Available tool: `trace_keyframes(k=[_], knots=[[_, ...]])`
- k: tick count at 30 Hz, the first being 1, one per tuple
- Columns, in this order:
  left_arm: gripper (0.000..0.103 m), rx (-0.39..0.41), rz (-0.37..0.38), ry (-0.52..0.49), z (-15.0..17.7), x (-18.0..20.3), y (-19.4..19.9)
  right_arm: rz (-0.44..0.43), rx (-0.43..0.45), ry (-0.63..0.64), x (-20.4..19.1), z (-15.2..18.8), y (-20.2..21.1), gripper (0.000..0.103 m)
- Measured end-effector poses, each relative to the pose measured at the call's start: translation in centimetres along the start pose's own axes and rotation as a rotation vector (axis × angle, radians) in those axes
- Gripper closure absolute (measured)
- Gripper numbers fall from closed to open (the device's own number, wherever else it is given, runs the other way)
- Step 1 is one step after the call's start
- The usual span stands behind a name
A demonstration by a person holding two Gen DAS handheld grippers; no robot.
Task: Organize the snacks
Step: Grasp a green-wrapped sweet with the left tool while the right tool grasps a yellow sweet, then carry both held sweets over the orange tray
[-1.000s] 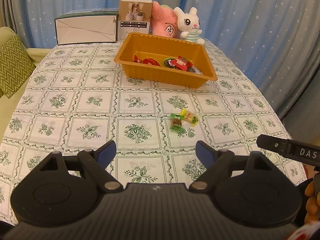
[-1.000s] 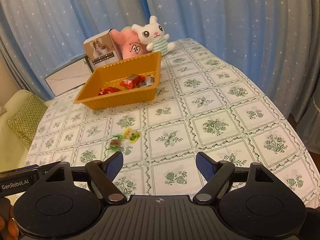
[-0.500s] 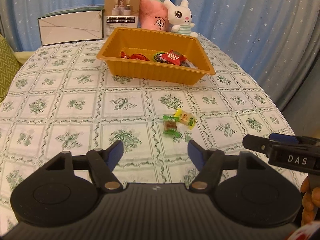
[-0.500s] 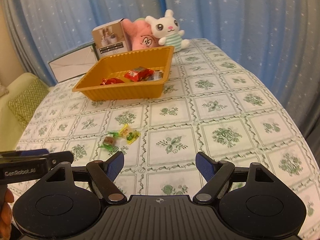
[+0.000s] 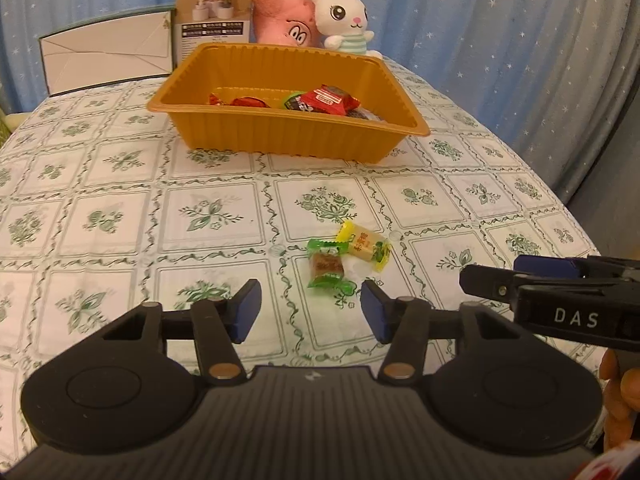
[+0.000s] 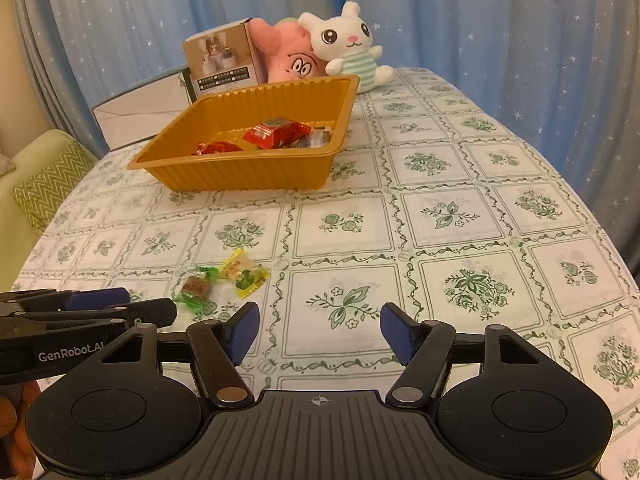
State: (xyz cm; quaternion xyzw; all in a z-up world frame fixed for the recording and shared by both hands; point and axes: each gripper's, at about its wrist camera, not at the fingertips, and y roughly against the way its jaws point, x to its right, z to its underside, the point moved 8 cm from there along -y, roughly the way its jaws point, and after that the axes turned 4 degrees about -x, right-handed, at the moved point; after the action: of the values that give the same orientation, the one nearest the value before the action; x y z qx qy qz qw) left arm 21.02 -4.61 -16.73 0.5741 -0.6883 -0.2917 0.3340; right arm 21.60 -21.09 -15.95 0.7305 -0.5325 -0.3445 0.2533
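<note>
Snacks in the far orange tray [image 5: 280,136] partly hidden behind its near wall. Print on the upright box [image 5: 216,12] too small to read. Green cushion [image 6: 48,184] cut off at far left; right gripper [image 5: 516,280] cut off at right edge.

Blue curtains [image 5: 500,40] dotted with small white stars hang in folds across the whole top of both frames. A table [image 6: 460,216] in a white cloth with green flower squares fills the middle. At the left edge sits a pale green sofa [image 6: 12,192] with a zigzag cushion [image 6: 48,180].
</note>
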Motion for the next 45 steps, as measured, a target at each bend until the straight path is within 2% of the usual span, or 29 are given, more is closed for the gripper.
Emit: trace_keyframes(k=[6, 16, 22, 28, 35, 43, 45], knots=[[0.061, 0.002, -0.001, -0.016, -0.6, 0.3, -1.6, 0.012, -0.004, -0.006, 0.5, -0.1, -1.1, 0.043], [0.078, -0.022, 0.008, -0.046, -1.2, 1.4, -3.9, 0.006, -0.004, -0.01, 0.6, -0.3, -1.7, 0.045], [0.084, -0.033, -0.003, -0.066, -1.1, 1.2, -3.9, -0.018, -0.002, 0.029, -0.4, -0.6, -2.2, 0.049], [0.084, -0.026, -0.025, -0.049, -0.9, -0.6, -2.5, -0.054, 0.008, 0.114, -1.8, -1.3, -3.3, 0.052], [0.084, -0.025, -0.039, 0.042, -0.1, -3.9, -0.5, -0.104, 0.006, 0.277, -4.4, -1.8, -5.9, 0.055], [0.084, -0.023, -0.052, 0.085, 0.5, -5.6, 0.4, -0.108, -0.01, 0.404, -6.2, -2.0, -8.2, 0.061], [0.084, -0.022, -0.053, 0.085, 0.6, -5.6, 0.5, -0.108, -0.015, 0.423, -6.6, -2.0, -8.5, 0.068]])
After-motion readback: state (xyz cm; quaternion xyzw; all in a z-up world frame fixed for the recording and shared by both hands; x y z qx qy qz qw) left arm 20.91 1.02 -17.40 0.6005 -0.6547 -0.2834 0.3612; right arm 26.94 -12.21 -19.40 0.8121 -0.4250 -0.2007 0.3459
